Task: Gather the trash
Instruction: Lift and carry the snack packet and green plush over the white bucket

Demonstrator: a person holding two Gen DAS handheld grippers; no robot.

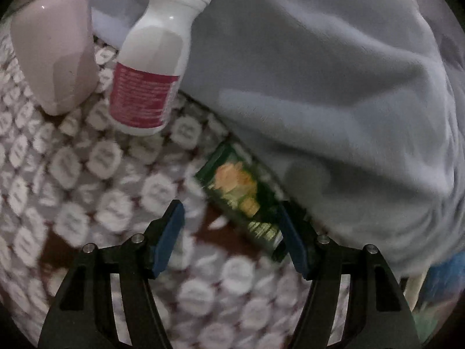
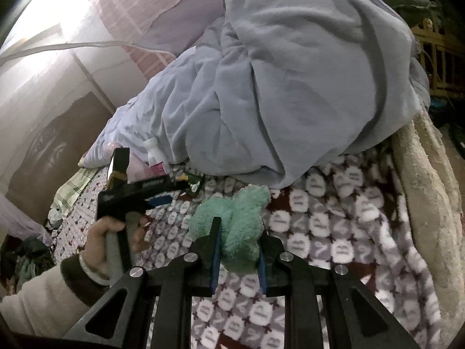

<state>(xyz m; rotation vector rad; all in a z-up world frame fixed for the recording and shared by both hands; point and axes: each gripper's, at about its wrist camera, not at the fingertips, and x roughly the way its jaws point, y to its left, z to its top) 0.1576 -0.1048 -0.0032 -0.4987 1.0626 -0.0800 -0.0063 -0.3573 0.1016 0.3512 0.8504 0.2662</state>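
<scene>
My right gripper (image 2: 237,254) is clamped on a teal fuzzy cloth (image 2: 232,226), a sock or rag by the look of it, pinched between the blue pads and carried just above the patterned bedspread (image 2: 334,226); I count that as one item in hand, not yet dropped anywhere. No bin or bag shows in either view, so I cannot say where it goes or how much has been collected. My left gripper (image 1: 232,232) stands with jaws apart and nothing between the pads pressing; a green snack wrapper (image 1: 241,200) lies flat on the bedspread just ahead, its near end touching or tucked beside the right-hand pad, its far edge close under the grey-blue blanket (image 1: 334,87). That looks like the next pick. Further off, a white bottle with a red label (image 1: 154,67) leans against the blanket, and a pale pink container (image 1: 55,46) stands just beside it; whether either counts as trash I cannot tell. In the right view my left hand (image 2: 110,232) holds its rig near the blanket's edge. My judgement: early to midway, with one piece held, the wrapper pending and the bottle uncertain.
</scene>
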